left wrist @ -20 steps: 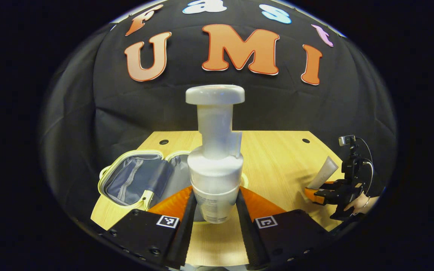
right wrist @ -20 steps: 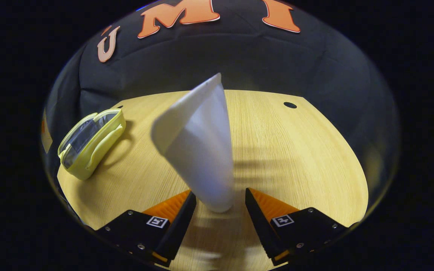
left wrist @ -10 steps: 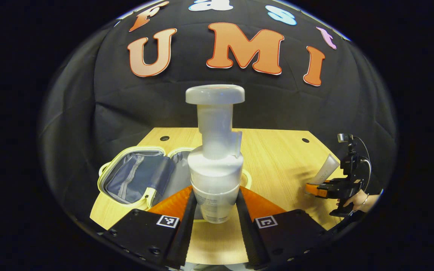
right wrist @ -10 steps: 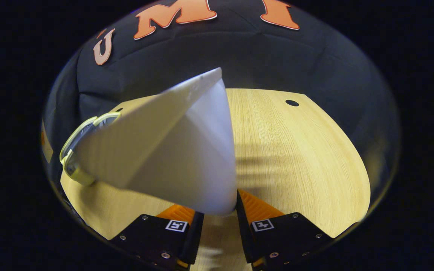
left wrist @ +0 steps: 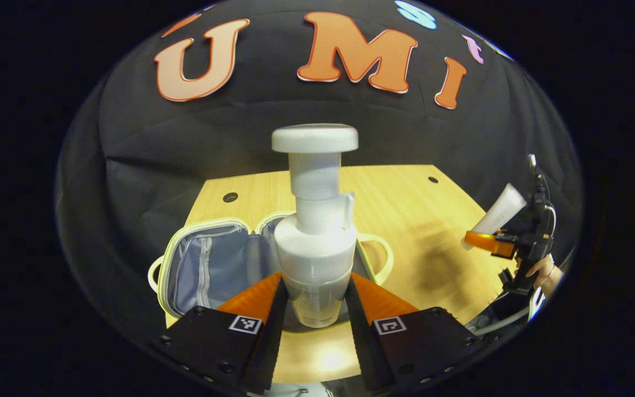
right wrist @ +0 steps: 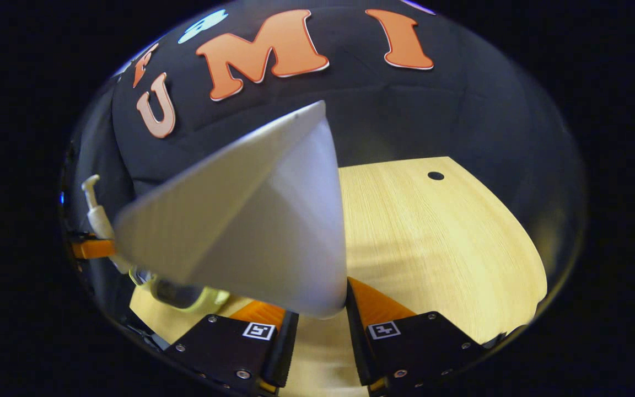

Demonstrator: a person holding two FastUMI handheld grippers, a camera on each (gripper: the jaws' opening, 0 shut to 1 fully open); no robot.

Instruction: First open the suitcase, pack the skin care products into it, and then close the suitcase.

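Left gripper (left wrist: 313, 300) clamped on the lower body of a white pump bottle (left wrist: 314, 220), one finger pressing on each side; the bottle stands upright between the fingers, its flat round pump head uppermost and its clear base lowest. Directly beyond and below the bottle lies the suitcase (left wrist: 207, 264), a small pale-yellow zip case opened flat on the wooden table (left wrist: 405, 215), its grey-blue lining exposed and a yellow carry handle (left wrist: 381, 256) projecting on the side toward the table's middle. In the same left gripper view, far off at the table's edge, the right gripper (left wrist: 488, 242) is held by a hand (left wrist: 538, 270) and carries a white tube (left wrist: 500, 208) tilted upward. Right gripper (right wrist: 317, 325), in the right gripper view, clenched on the narrow end of the white tube (right wrist: 257, 220), both fingers bearing on it; the tube widens away from the camera to its flat crimped edge and covers much of the table (right wrist: 439, 248). At the far left edge of this view appear the pump bottle (right wrist: 97, 215) and, below the tube, part of the suitcase (right wrist: 185, 292).
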